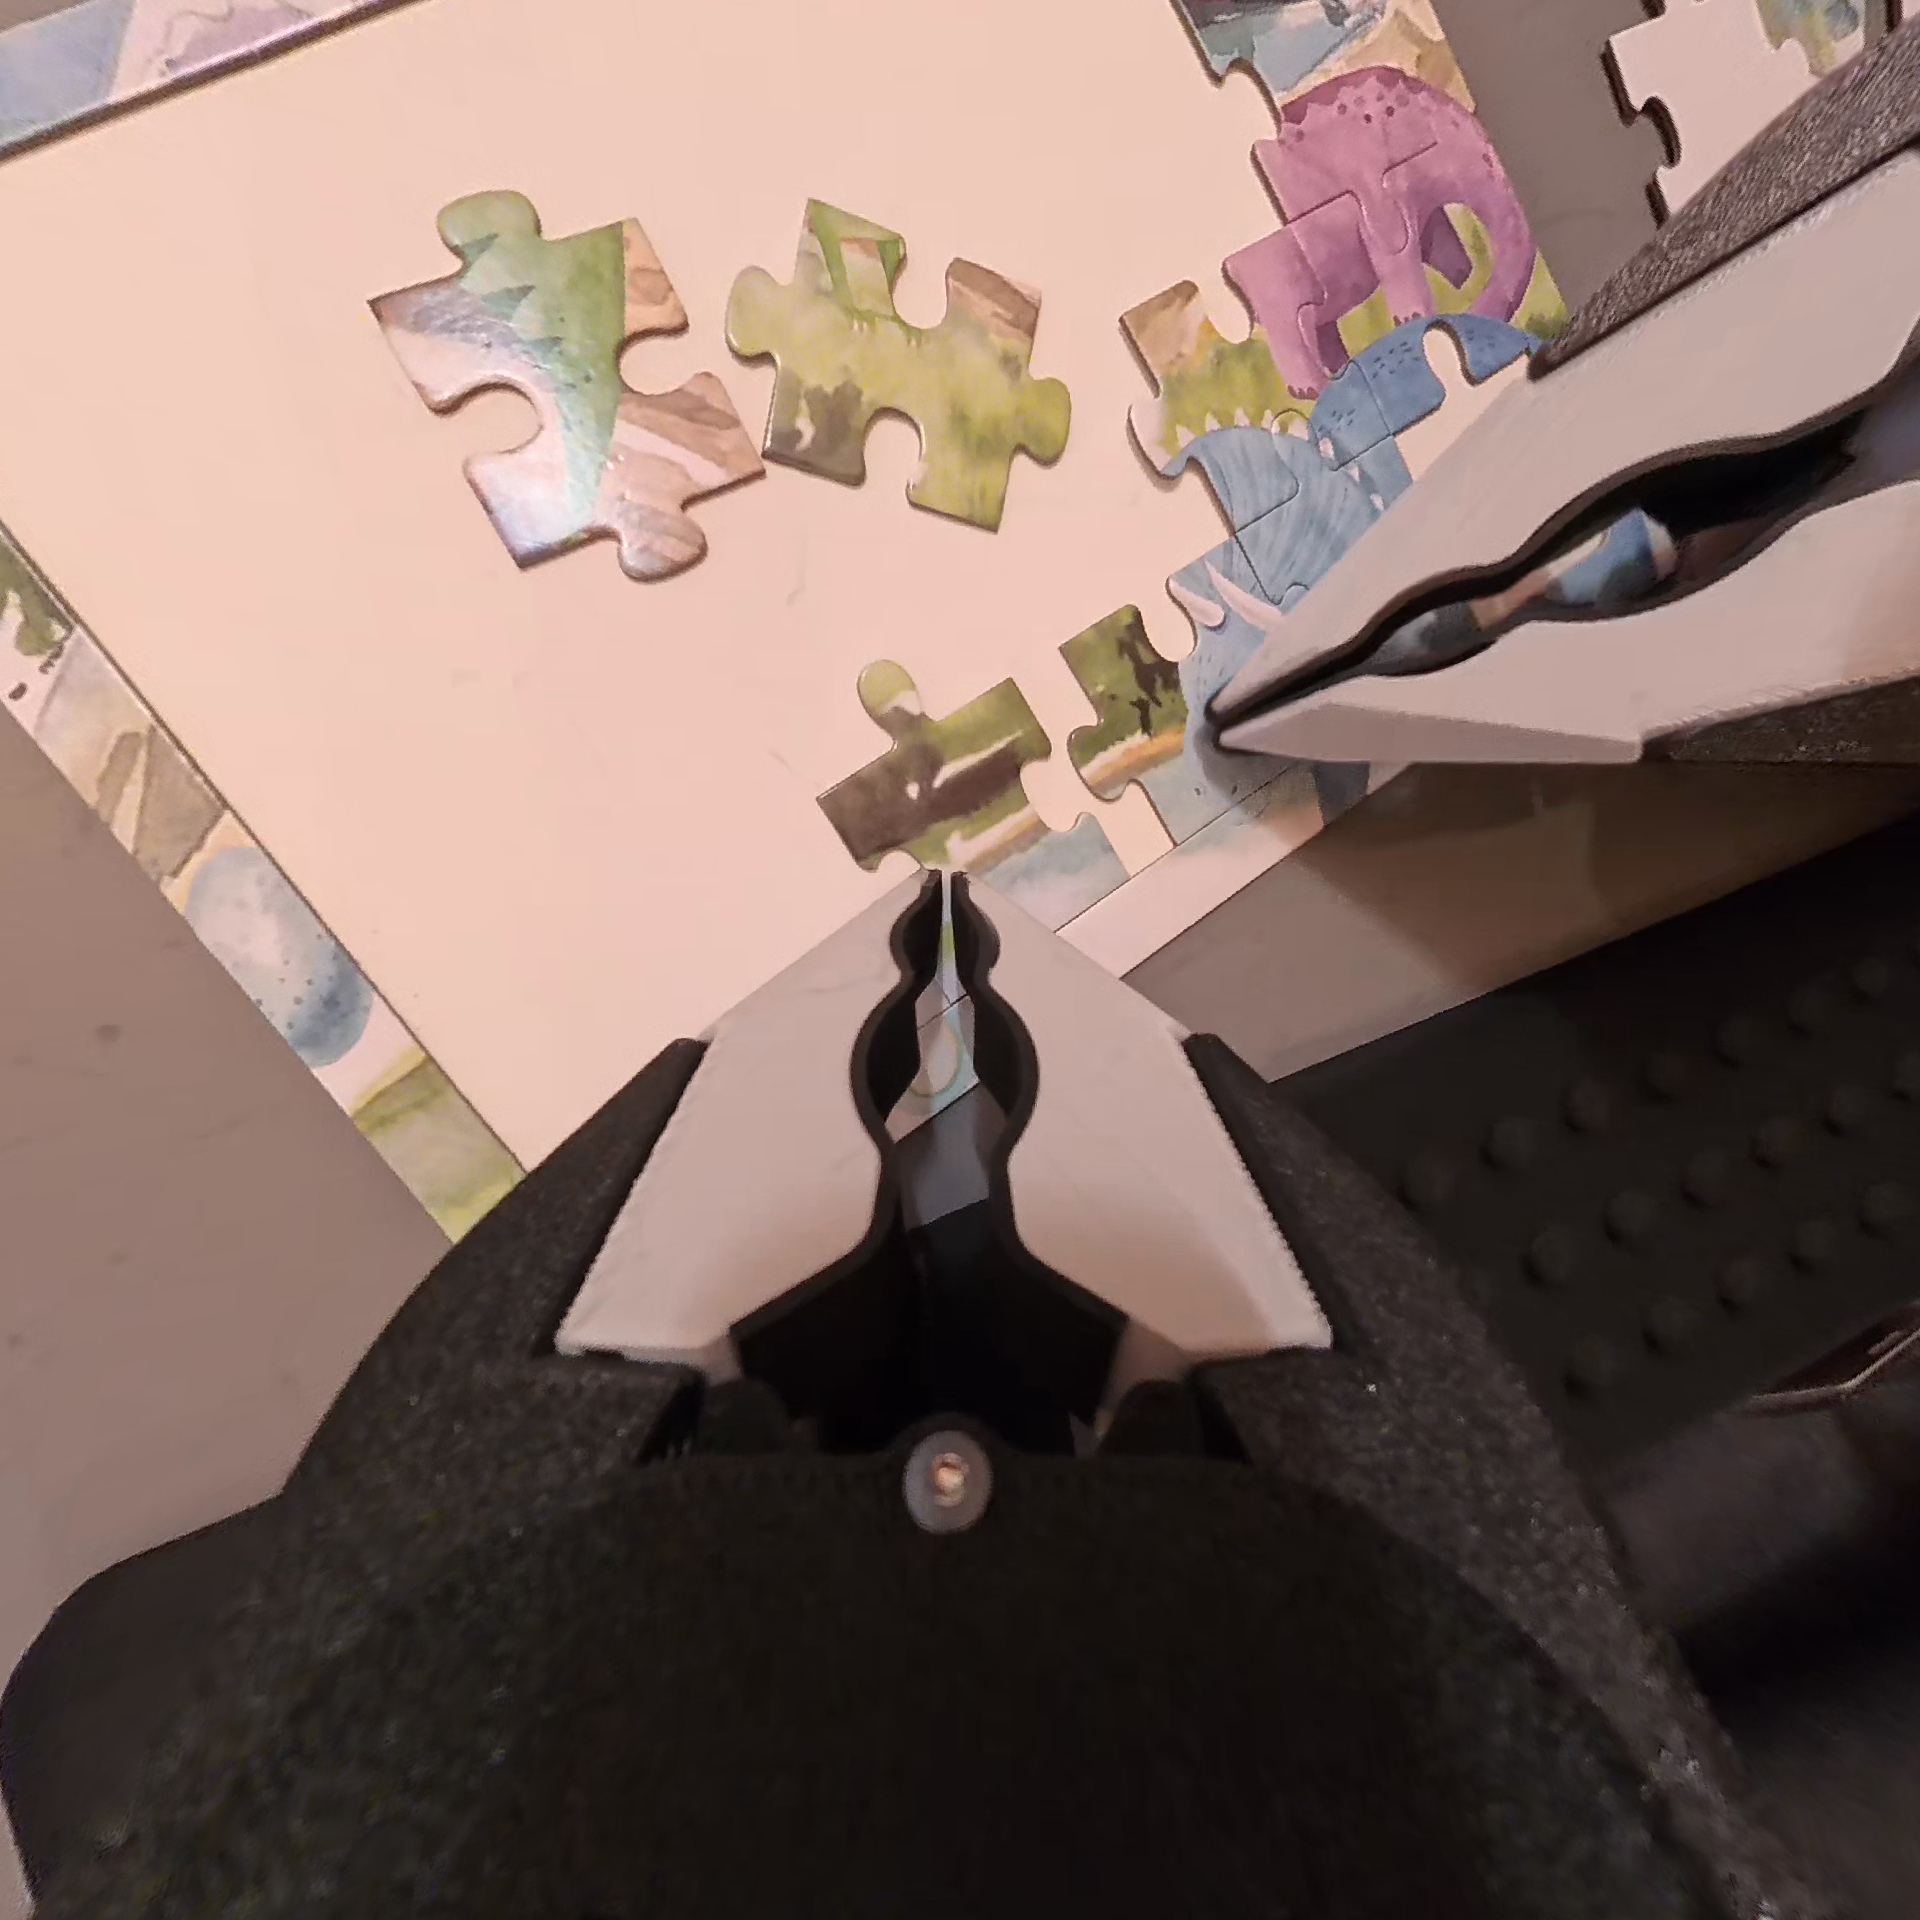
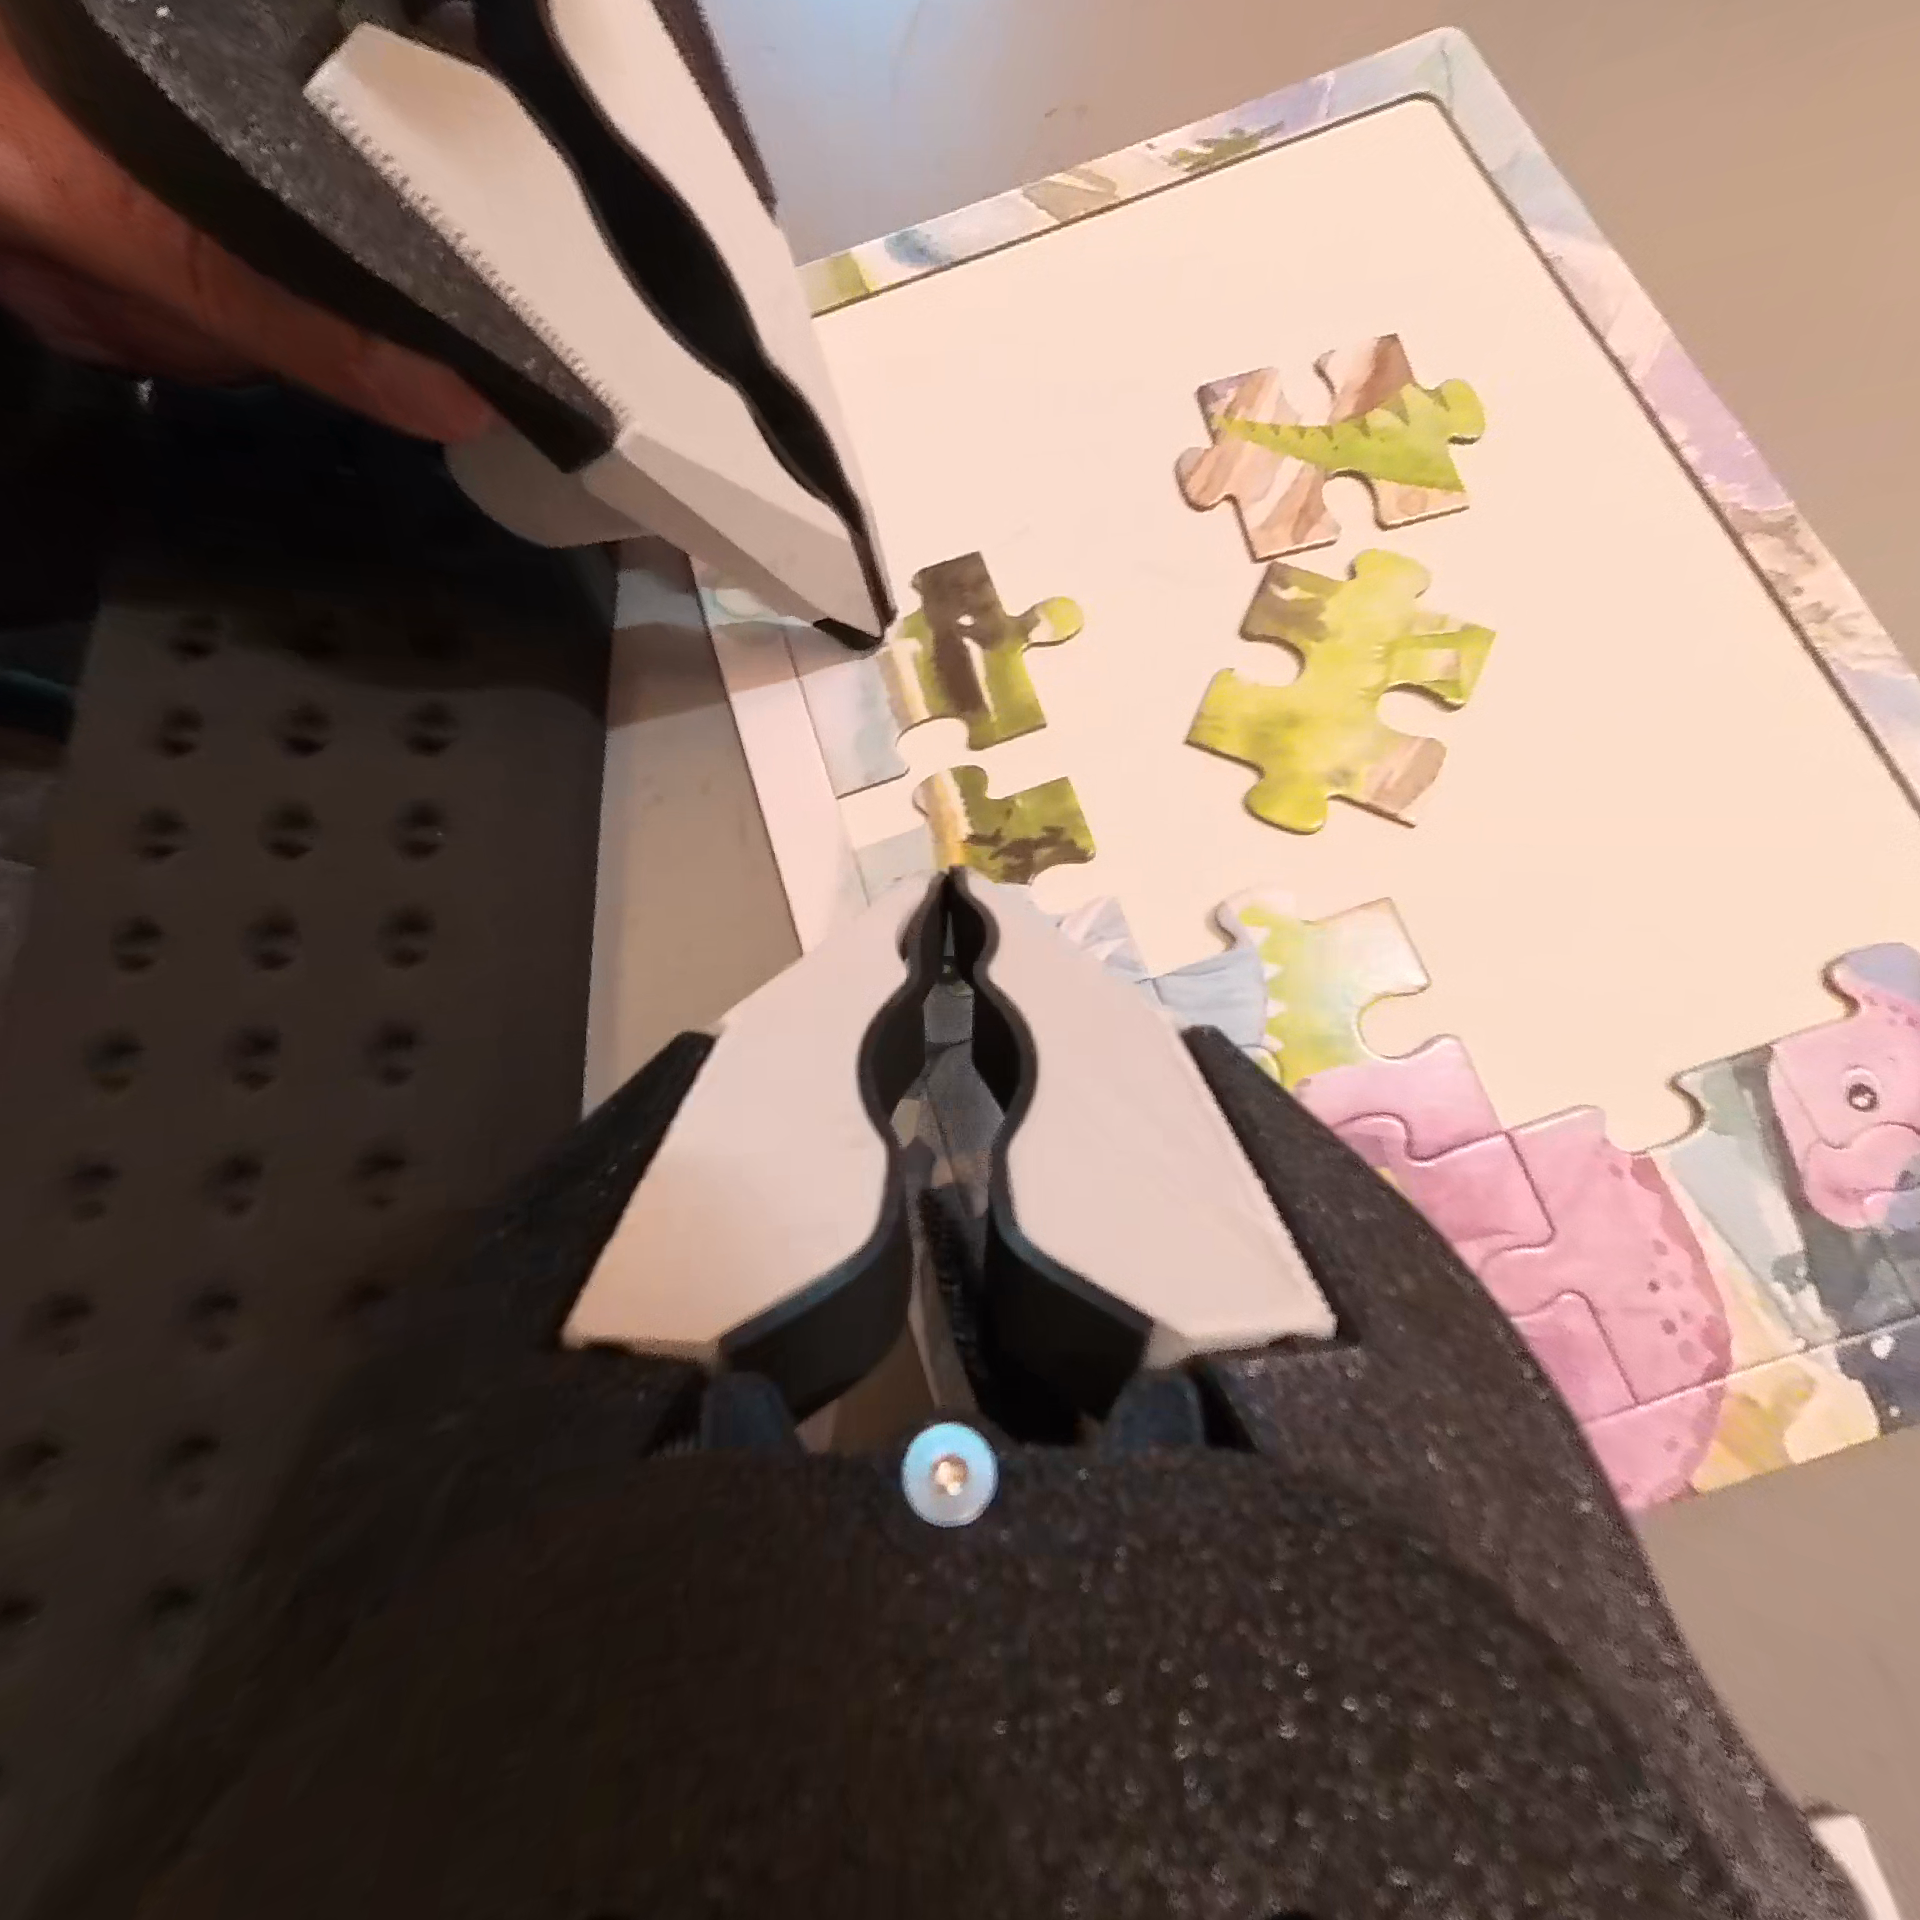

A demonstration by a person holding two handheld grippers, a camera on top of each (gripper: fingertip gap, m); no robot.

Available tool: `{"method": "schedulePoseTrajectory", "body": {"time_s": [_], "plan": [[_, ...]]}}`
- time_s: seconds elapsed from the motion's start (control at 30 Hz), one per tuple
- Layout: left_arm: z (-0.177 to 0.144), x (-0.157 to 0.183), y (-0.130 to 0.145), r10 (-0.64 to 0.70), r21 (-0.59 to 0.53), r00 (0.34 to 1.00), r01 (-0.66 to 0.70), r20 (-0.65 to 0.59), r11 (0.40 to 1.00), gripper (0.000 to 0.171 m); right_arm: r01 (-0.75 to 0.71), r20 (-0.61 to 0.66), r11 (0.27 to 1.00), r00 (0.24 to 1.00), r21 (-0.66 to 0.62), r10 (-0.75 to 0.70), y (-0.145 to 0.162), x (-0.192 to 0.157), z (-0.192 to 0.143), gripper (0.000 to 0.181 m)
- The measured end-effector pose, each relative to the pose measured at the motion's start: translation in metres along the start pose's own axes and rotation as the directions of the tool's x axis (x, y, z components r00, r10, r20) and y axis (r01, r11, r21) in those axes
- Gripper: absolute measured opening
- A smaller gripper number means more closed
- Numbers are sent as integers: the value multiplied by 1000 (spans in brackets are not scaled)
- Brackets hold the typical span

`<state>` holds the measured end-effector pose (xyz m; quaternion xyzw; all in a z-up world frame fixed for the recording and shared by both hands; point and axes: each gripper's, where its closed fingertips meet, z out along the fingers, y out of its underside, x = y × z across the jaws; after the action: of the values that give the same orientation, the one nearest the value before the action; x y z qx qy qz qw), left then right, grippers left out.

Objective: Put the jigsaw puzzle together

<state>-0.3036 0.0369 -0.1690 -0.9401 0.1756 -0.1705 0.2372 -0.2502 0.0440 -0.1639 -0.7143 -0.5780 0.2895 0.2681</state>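
In the left wrist view, two loose pieces lie side by side on the bare cream floor of the puzzle tray (image 1: 312,499) around 11 o'clock: a grey-green piece (image 1: 566,384) and, just beside it towards 12, a lime piece (image 1: 904,364). Right of these, the left tongs (image 1: 943,881) are pressed nearly shut with their tips at the edge of a dark green piece (image 1: 940,774); whether they pinch it or only nudge it I cannot tell. It sits just short of the joined section, probably being slid sideways so its tab meets the neighbour's socket. Further right, at 2 o'clock, the finished patch shows a purple dinosaur (image 1: 1392,208) above a blue dinosaur (image 1: 1309,488). The right tongs (image 1: 1221,717) come in from 3 o'clock, closed to a narrow slit and empty, tips resting on the joined pieces, likely to pin them so they do not shift. The tray lies on a grey worktop (image 1: 156,1039)
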Motion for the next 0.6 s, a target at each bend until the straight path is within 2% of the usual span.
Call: {"method": "schedulePoseTrajectory", "body": {"time_s": [0.1,0.2,0.23,0.3,0.37,0.43,0.5,0.6], "plan": [[1,2,-1,-8,3,1000,8,-11,1000,2,-16,-24,1000,1000,6,17,0,7,-2,0],[1,11,-2,23,-3,997,-23,-75,1000,15,-19,-35,1000,999,11,20,0,10,-2,0],[-1,15,-1,72,-10,992,-73,-102,997,23,-14,-34,1000,999,13,15,0,9,-1,0],[-6,6,-5,187,-7,979,-188,-80,982,30,0,-23,1000,1000,6,0,0,5,0,0],[-11,0,-16,330,75,942,-326,-59,942,32,23,-51,1000,998,-16,-24,3,8,1,0],[-11,1,-14,431,98,897,-422,-101,901,41,33,-78,999,996,-14,-34,3,12,0,0],[-10,13,-12,514,141,839,-495,-178,858,63,19,-84,1000,996,9,-19,0,14,-3,0],[-4,15,-19,561,185,804,-532,-197,827,75,1,-78,1000,997,11,0,1,17,-3,0]]}}
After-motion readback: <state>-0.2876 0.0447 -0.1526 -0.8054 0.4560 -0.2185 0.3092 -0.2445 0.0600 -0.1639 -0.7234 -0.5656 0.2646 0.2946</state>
